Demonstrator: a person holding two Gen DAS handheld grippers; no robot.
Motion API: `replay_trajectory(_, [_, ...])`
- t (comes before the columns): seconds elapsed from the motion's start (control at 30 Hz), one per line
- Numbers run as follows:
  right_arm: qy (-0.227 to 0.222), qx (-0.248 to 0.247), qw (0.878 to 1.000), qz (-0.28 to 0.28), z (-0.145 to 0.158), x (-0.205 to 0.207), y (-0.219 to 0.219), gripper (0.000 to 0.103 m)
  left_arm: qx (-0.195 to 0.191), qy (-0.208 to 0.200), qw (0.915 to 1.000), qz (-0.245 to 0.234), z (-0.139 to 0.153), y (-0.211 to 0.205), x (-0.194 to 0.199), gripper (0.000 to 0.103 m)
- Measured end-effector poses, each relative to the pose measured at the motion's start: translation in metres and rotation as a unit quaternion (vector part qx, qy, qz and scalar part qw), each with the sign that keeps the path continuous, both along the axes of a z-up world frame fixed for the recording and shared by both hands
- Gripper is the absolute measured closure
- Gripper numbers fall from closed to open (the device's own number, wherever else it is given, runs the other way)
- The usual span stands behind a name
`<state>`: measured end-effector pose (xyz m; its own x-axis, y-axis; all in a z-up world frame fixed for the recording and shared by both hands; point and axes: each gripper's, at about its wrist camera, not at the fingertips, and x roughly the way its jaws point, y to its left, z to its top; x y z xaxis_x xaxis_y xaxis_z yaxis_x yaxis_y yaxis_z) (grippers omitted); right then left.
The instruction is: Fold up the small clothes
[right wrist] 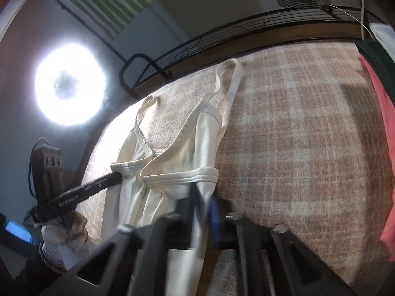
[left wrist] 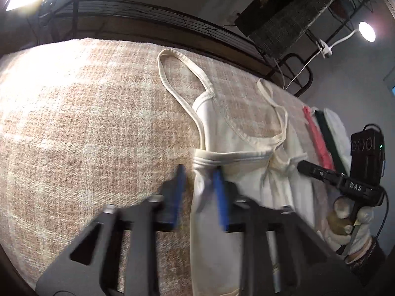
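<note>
A cream strappy top (left wrist: 237,145) lies on the beige woven cloth (left wrist: 86,128), its hem folded up over the body and its straps pointing away. My left gripper (left wrist: 200,172) is open, its blue fingers (left wrist: 219,192) straddling the left end of the folded hem. In the left wrist view my right gripper (left wrist: 303,166) reaches the top's right side. In the right wrist view, my right gripper (right wrist: 203,202) is shut on the top's (right wrist: 187,145) hem edge. My left gripper (right wrist: 116,176) touches the hem from the left there.
Folded clothes, pink (left wrist: 318,140), dark green and white, lie at the cloth's right edge; the pink one (right wrist: 385,133) also shows in the right wrist view. A black wire rack (left wrist: 172,22) runs behind the table. Bright lamps (right wrist: 69,88) stand at both sides.
</note>
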<state>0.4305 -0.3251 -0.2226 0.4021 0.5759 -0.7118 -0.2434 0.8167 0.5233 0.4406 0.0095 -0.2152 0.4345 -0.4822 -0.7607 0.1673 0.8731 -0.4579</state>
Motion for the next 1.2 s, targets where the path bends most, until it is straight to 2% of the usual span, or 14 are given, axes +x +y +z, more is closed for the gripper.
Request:
replay_trajectory(0.03, [-0.001,0.008,1.0,0.001,0.003,-0.001,-0.003,0.054,-0.016,0.001,0.9999,0.003,0.001,0.002,0.003,0.054])
replay_trajectory(0.07, [-0.002,0.011,1.0,0.0,0.006,0.002,-0.005,0.049,-0.019,0.003,0.9998,0.006,0.001,0.003,0.004,0.053])
replay_trajectory(0.17, [0.001,-0.003,1.0,0.001,0.006,0.013,-0.002,0.054,0.001,-0.004,1.0,0.004,0.001,-0.005,0.012,0.053])
replay_trajectory(0.2, [-0.002,-0.012,1.0,0.004,0.006,0.017,0.001,0.059,0.011,-0.011,0.9999,0.001,0.001,-0.009,0.013,0.054])
replay_trajectory(0.23, [-0.004,-0.021,1.0,0.008,0.006,0.02,0.005,0.074,0.024,-0.017,0.9995,-0.002,0.001,-0.013,0.015,0.06])
replay_trajectory(0.27, [-0.004,-0.027,1.0,0.012,0.005,0.022,0.007,0.084,0.036,-0.018,0.9992,-0.005,0.0,-0.017,0.018,0.094])
replay_trajectory(0.3, [0.001,-0.034,0.999,0.013,0.003,0.025,0.009,0.095,0.037,-0.012,0.9992,-0.01,-0.003,-0.019,0.022,0.096])
replay_trajectory(0.4, [0.003,-0.02,1.0,0.01,0.004,0.03,0.005,0.098,0.036,-0.026,0.999,-0.005,0.002,-0.019,0.019,0.097])
replay_trajectory(0.63, [-0.051,-0.011,0.998,0.035,0.037,0.003,0.002,0.099,0.029,-0.088,0.9956,-0.009,0.036,-0.01,-0.009,0.097])
replay_trajectory(0.87, [-0.093,-0.032,0.993,0.069,0.077,-0.044,0.008,0.099,0.053,-0.147,0.9867,-0.043,0.077,-0.012,-0.071,0.097])
replay_trajectory(1.03, [-0.104,-0.049,0.99,0.087,0.092,-0.099,0.015,0.099,0.07,-0.154,0.984,-0.057,0.082,-0.01,-0.125,0.097])
replay_trajectory(1.2, [-0.097,-0.095,0.985,0.109,0.079,-0.161,0.028,0.099,0.104,-0.137,0.9816,-0.084,0.065,-0.011,-0.187,0.097])
